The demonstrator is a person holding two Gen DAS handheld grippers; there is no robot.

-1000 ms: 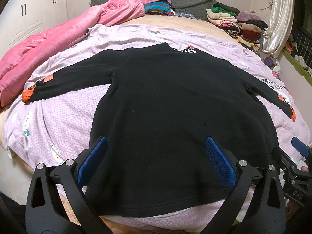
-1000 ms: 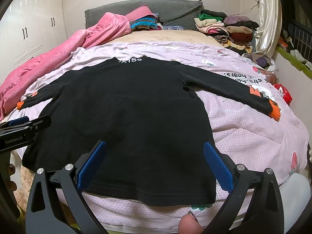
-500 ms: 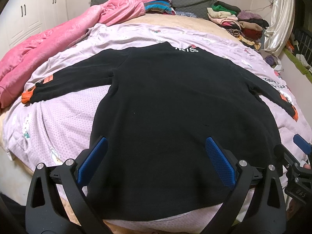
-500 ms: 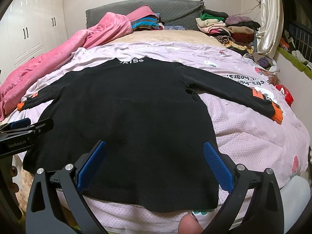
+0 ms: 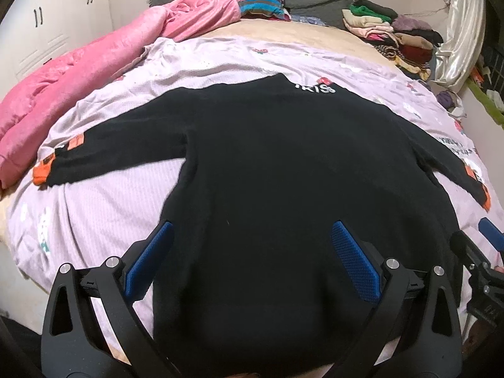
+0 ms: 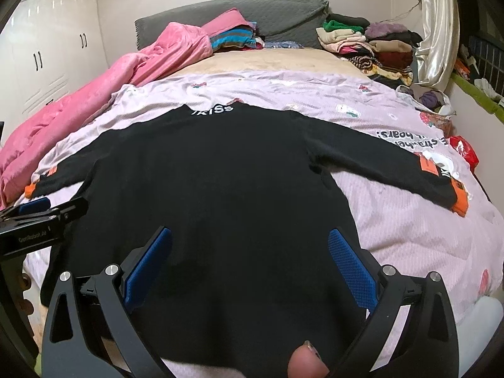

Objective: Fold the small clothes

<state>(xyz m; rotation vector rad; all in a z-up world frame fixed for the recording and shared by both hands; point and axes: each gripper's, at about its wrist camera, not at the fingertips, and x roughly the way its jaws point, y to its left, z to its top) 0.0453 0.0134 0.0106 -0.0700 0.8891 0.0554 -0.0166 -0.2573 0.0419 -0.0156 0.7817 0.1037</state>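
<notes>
A black long-sleeved sweater [image 5: 283, 173] with orange cuffs and white collar lettering lies flat on the bed, sleeves spread out to both sides; it also shows in the right wrist view [image 6: 214, 182]. My left gripper [image 5: 250, 261] is open and empty, low over the sweater's hem on the left part. My right gripper [image 6: 249, 261] is open and empty over the hem on the right part. Each gripper shows at the edge of the other's view: the right one [image 5: 482, 261], the left one [image 6: 37, 217]. The hem itself is partly hidden under the gripper frames.
The lilac printed sheet [image 5: 104, 195] covers the bed. A pink blanket [image 5: 78, 78] lies along the left side. Stacks of folded clothes [image 5: 393, 37] sit at the far right by the grey headboard [image 6: 252, 15]. A red bag [image 6: 463, 151] lies at the right edge.
Both grippers have moved forward and lower over the sweater's hem; the hem has slid down under the frames. Jaws stay open.
</notes>
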